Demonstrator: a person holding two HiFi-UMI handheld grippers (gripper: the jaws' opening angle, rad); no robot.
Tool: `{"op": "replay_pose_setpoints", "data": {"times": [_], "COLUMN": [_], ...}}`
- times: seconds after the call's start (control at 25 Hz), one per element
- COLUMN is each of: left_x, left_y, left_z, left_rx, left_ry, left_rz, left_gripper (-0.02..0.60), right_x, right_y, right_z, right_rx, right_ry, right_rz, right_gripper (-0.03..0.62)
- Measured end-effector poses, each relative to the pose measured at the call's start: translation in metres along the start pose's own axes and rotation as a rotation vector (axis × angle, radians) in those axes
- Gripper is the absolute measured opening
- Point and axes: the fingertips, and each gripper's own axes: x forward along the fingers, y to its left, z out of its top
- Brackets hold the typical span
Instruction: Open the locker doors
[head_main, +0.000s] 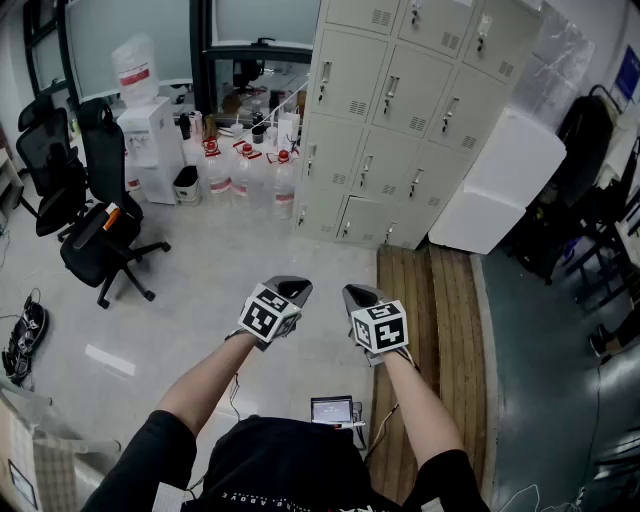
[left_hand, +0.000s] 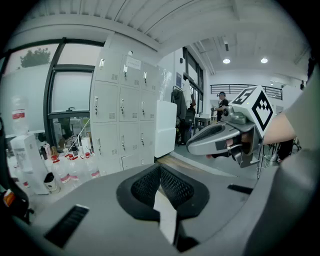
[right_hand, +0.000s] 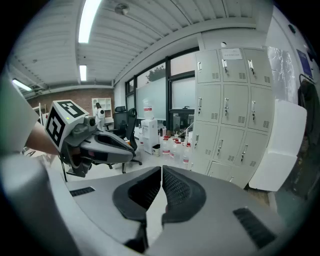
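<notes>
Pale polished floor (head_main: 200, 290) runs up to the cream metal locker block (head_main: 400, 110) at the far wall, ahead and a little to the right of the person. Every door is closed, so what is inside cannot be seen. Well apart from it, side by side in the air, are the left gripper (head_main: 296, 288) and the right gripper (head_main: 358, 293). Each has its jaws pressed together with nothing between them. Just left of the lockers, clear plastic bottles (head_main: 245, 175) with red labels stand on the floor; if they are filled, I cannot tell. Further left is a white water dispenser (head_main: 150, 140) carrying a clear jug (head_main: 134, 68), then black office chairs (head_main: 100, 225). A white foam block (head_main: 500, 180) leans at the lockers' right side.
</notes>
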Motion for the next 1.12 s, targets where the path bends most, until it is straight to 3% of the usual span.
{"op": "replay_pose_setpoints", "data": {"times": [0.56, 1.12], "left_x": [0.002, 0.009], "left_y": [-0.004, -0.019], "left_z": [-0.009, -0.023], "left_rx": [-0.016, 0.003], "left_ry": [-0.006, 0.051], "left_rz": [-0.015, -0.017], "left_gripper": [0.02, 0.02], "right_x": [0.0, -0.006], "right_y": [0.002, 0.006], "right_z": [-0.007, -0.027], "right_rx": [-0.019, -0.066], "right_ry": [0.005, 0.016], "right_rz": [0.017, 0.071], "right_gripper": [0.035, 0.036]}}
